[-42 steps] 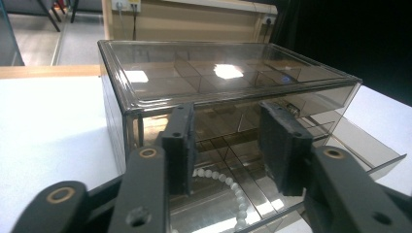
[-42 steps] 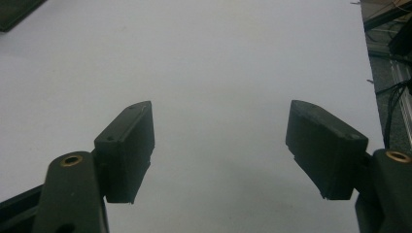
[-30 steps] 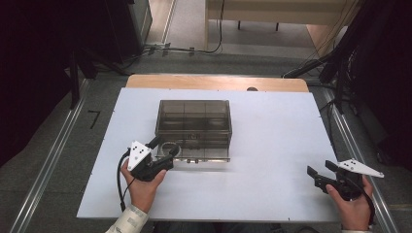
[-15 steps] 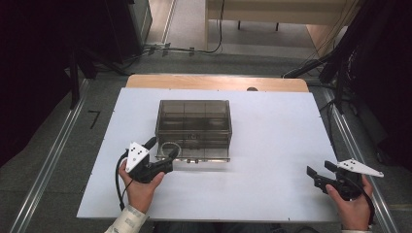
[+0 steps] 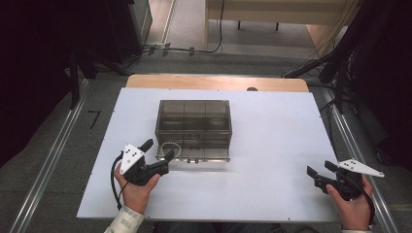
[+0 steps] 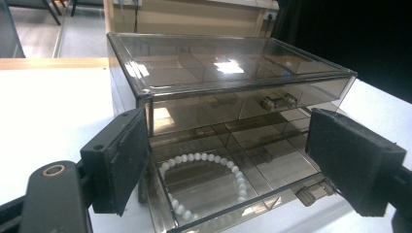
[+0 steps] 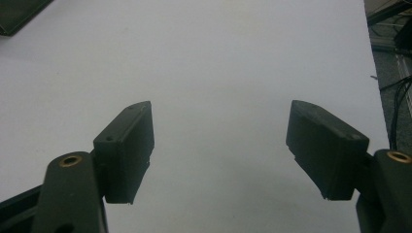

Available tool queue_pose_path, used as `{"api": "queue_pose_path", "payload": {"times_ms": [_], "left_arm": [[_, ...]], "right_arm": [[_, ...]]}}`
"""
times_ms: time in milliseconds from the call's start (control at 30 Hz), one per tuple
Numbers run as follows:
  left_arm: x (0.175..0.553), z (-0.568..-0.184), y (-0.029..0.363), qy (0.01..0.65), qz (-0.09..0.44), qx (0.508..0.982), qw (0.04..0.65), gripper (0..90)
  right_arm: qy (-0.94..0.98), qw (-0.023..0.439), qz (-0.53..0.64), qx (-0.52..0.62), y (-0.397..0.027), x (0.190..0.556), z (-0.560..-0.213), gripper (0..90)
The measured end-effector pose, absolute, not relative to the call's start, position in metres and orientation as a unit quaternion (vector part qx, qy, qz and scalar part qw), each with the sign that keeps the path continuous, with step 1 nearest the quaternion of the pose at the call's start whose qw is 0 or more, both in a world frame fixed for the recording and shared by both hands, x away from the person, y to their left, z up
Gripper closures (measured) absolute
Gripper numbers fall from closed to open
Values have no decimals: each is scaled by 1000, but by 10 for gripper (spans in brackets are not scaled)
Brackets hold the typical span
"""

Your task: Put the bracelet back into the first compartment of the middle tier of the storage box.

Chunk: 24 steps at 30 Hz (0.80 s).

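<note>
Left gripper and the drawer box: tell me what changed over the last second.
The left gripper has just been opening its jaws. They now stand wide in front of the open bottom drawer, pads clear of it, and the bead bracelet lies loose in the drawer's left compartment. The hand itself barely shifted. The smoky box, the drawer and the right gripper, open over the bare white table, stayed as they were.

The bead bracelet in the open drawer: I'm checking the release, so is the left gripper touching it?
Apart. In the left gripper view the left gripper has its jaws spread wide, and the bead bracelet lies on the floor of the open drawer, clear of both pads.
</note>
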State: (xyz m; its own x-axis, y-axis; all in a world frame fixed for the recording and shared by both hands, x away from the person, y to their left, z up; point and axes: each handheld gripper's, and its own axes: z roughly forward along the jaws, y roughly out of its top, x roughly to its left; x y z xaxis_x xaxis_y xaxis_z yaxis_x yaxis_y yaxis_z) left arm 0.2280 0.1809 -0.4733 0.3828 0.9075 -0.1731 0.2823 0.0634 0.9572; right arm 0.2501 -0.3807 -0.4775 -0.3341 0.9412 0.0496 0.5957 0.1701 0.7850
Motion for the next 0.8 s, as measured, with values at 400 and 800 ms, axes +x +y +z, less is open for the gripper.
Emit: {"api": "queue_pose_path", "payload": {"times_ms": [400, 800], "left_arm": [[229, -473, 185, 485, 281, 615, 555, 163], [230, -474, 186, 485, 278, 616, 555, 162]], "right_arm": [[726, 235, 371, 529, -382, 248, -477, 240], [725, 235, 370, 532, -383, 248, -477, 240]]}}
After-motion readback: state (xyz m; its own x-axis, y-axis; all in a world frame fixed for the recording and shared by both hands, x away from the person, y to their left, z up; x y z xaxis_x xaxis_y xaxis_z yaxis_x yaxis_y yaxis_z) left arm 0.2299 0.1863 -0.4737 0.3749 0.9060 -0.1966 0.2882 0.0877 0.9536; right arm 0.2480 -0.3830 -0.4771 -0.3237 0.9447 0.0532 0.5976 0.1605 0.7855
